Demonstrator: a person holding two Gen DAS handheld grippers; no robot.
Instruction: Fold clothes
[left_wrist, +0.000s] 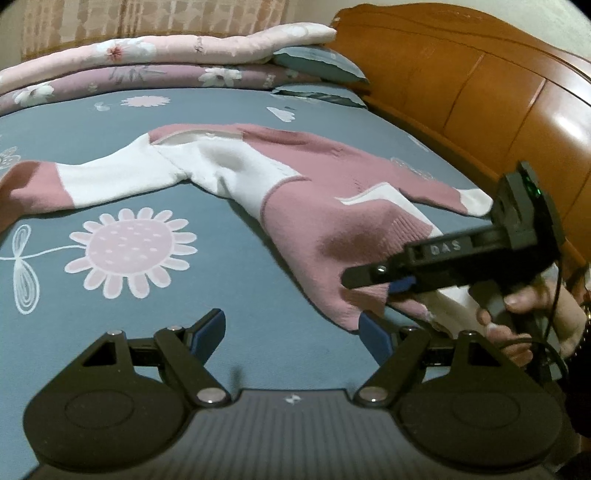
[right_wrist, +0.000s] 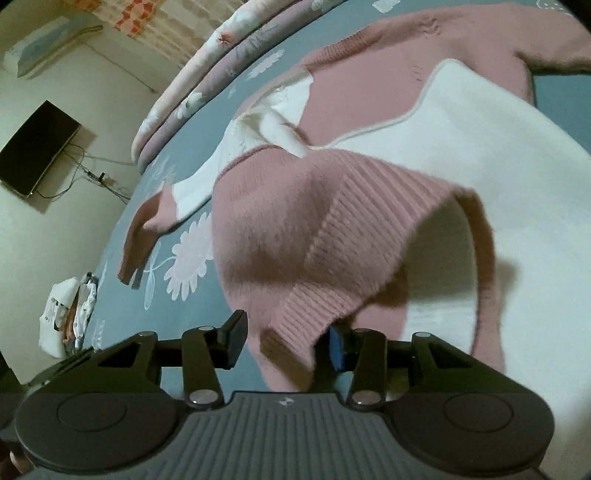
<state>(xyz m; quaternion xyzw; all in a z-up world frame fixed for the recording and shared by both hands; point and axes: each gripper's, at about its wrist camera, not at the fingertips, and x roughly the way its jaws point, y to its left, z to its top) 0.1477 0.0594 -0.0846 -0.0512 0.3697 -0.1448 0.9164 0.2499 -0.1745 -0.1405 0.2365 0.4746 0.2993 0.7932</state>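
So there's a pink and white sweater (left_wrist: 229, 173) spread out on the bed (left_wrist: 110, 122), lying across the middle of the blue flowered sheet, one sleeve reaching toward the left edge and the other toward the wooden headboard (left_wrist: 480, 92) on the right. The hem corner closest to the near edge is bunched up and lifted a bit. The left tool (left_wrist: 291, 334) sits just off that hem corner with its jaws spread wide and nothing in them, only sheet underneath. The right tool (right_wrist: 284, 341) is at the ribbed hem, held by a hand (left_wrist: 532, 321) coming in from the right. Its jaws are partly apart, and the pink ribbing hangs down between them, lying against the blue pad on one side while the other finger stands clear of it, so I'd call it released rather than clamped. Folded quilts (left_wrist: 147, 62) and a couple of pillows (left_wrist: 317, 62) are stacked along the far edge by the headboard. Off the bed's left side there's a dark TV (right_wrist: 37, 147) on the wall.
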